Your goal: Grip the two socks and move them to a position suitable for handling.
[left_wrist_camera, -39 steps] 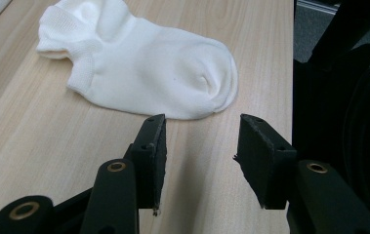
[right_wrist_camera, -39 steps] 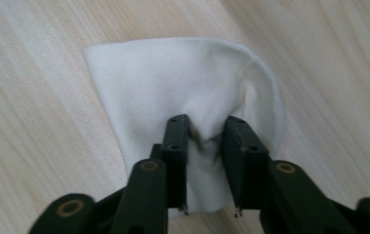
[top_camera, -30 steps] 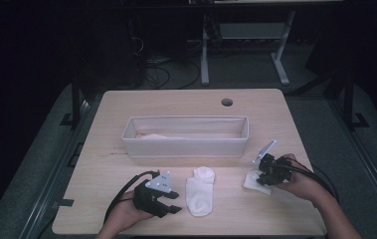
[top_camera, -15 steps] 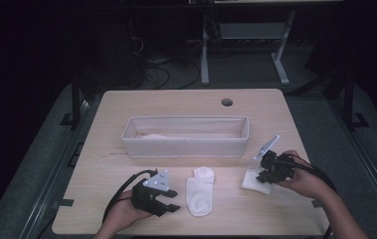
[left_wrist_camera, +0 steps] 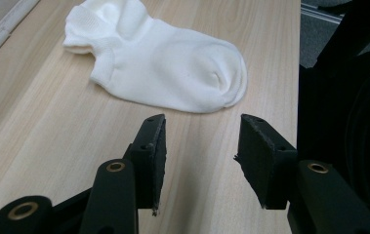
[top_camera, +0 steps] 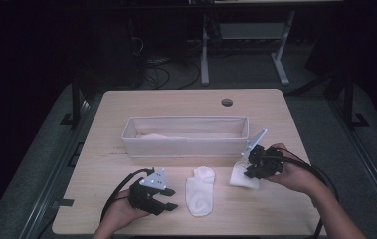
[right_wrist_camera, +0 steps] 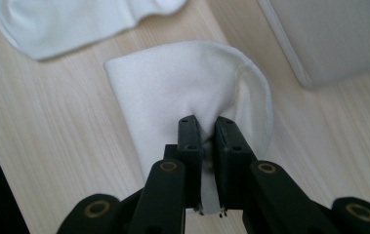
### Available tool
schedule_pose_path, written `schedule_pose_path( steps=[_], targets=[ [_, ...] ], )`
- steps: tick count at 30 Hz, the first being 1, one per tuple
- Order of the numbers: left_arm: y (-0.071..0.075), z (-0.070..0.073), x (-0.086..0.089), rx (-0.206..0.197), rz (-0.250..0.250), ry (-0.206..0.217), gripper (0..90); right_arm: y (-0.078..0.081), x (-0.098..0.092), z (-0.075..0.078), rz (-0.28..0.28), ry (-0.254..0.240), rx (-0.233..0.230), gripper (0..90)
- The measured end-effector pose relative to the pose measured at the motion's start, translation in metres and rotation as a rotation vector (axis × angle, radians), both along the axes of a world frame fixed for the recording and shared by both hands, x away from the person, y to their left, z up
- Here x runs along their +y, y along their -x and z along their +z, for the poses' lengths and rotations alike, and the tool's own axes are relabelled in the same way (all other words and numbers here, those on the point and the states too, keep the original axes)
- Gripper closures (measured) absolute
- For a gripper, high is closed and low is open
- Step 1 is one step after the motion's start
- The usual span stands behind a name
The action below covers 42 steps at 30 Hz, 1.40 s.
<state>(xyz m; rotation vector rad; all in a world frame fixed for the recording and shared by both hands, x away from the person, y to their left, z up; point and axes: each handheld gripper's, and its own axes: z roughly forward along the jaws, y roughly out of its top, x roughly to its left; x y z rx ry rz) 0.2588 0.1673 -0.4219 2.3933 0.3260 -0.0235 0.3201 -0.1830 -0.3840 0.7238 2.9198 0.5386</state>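
Observation:
A white sock [top_camera: 200, 189] [left_wrist_camera: 163, 61] lies flat on the table in front of the bin. To its left rests my left gripper [top_camera: 169, 198] [left_wrist_camera: 202, 158], open, jaws pointing at the sock with nothing between them. My right gripper [top_camera: 248, 172] [right_wrist_camera: 208, 141] is shut on a folded white sock [top_camera: 242, 177] [right_wrist_camera: 187, 92], pinching a fold of the cloth and holding it just above the table at the right.
A long white fabric bin [top_camera: 186, 135] stands across the middle of the table with something pale inside; its corner [right_wrist_camera: 329, 39] shows near the folded sock. A round cable hole [top_camera: 227, 102] lies beyond it. The table's front edge is close behind my hands.
My right gripper has risen and drifted a little toward the bin, lifting the folded sock with it. The left gripper and the flat sock have stayed put.

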Motion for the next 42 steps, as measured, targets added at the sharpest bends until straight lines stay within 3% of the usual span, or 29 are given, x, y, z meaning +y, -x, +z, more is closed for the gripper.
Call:
schedule_pose_path(
  steps=[8,20,28,42],
  targets=[
    [0.000,0.000,0.004,-0.001,0.007,0.001,52.7,-0.006,0.032,0.006,0.061,-0.007,-0.006,82.1],
    [0.002,0.000,0.017,0.000,0.025,-0.003,52.7,-0.018,0.083,0.001,0.145,0.000,0.007,82.1],
    [0.002,0.000,0.022,-0.002,0.031,0.004,52.8,-0.027,0.103,-0.008,0.164,0.001,0.030,82.1],
    [0.003,0.000,0.025,0.005,0.036,0.012,52.8,-0.034,0.123,-0.020,0.182,0.019,0.025,81.9]
  ],
)
